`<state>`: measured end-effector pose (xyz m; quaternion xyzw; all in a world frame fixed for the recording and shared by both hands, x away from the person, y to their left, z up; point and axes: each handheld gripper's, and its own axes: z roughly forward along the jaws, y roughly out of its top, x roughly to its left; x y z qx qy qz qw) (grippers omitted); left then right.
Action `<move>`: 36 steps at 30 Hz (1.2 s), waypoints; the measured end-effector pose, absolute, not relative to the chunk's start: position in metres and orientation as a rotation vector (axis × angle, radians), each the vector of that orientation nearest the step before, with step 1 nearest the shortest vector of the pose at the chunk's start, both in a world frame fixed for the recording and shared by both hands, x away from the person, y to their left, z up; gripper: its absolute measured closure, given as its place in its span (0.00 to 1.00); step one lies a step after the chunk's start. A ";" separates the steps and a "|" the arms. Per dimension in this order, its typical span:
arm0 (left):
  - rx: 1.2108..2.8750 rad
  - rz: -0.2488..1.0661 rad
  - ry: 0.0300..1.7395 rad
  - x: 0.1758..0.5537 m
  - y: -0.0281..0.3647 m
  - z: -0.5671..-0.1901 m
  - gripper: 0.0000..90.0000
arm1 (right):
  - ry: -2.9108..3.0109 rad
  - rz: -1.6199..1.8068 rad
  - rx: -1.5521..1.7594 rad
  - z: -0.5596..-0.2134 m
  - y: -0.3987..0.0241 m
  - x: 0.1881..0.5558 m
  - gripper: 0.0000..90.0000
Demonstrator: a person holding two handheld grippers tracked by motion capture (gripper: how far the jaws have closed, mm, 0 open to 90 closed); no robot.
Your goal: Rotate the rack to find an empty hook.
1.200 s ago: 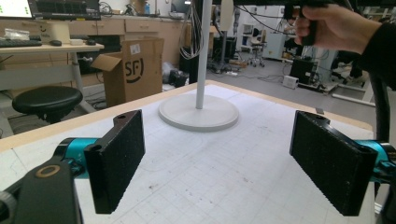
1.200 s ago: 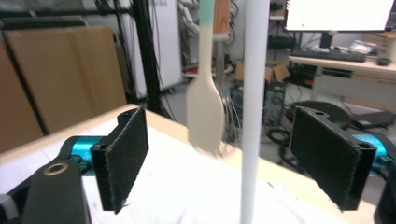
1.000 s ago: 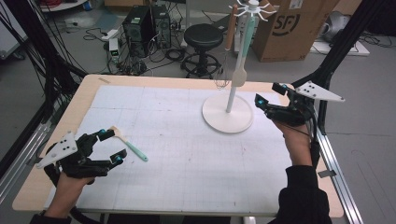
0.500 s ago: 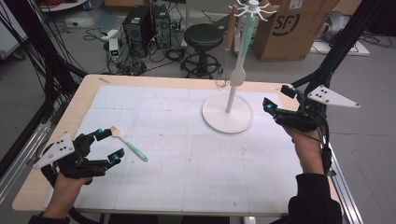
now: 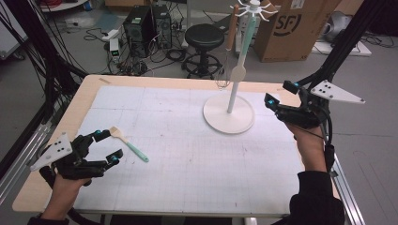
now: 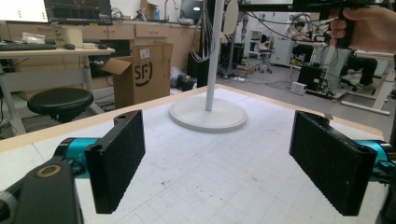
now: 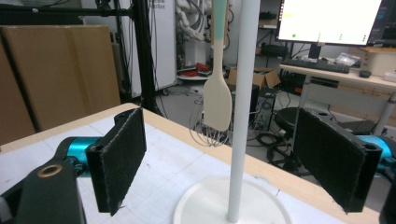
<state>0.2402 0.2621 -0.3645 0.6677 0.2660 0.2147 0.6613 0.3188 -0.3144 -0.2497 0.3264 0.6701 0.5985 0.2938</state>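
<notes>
Spatula (image 5: 237,70) and whisk (image 5: 224,75) on rack (image 5: 229,114)

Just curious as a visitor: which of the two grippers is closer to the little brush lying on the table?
Left. The left gripper sits open right beside the brush; the right gripper is across the table by the stand.

I see a small spatula (image 5: 129,144) lying flat on the counter (image 5: 197,154), well left of the white stand (image 5: 229,110). Its cream blade points away from me and to the left, and its teal handle runs toward me and to the right. The stand is upright on a round base, and a second cream-bladed spatula (image 7: 218,93) hangs from it beside a wire whisk (image 5: 225,70).
</notes>
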 end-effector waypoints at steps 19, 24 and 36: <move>1.511 0.485 0.624 0.236 0.267 -0.371 0.21 | 1.691 1.653 0.900 -0.217 -0.327 0.337 0.21; 1.508 0.485 0.617 0.235 0.266 -0.370 0.21 | 1.667 1.713 0.878 -0.204 -0.329 0.343 0.43; 1.530 0.458 0.607 0.233 0.259 -0.375 0.22 | 1.707 1.714 0.810 -0.175 -0.308 0.373 0.98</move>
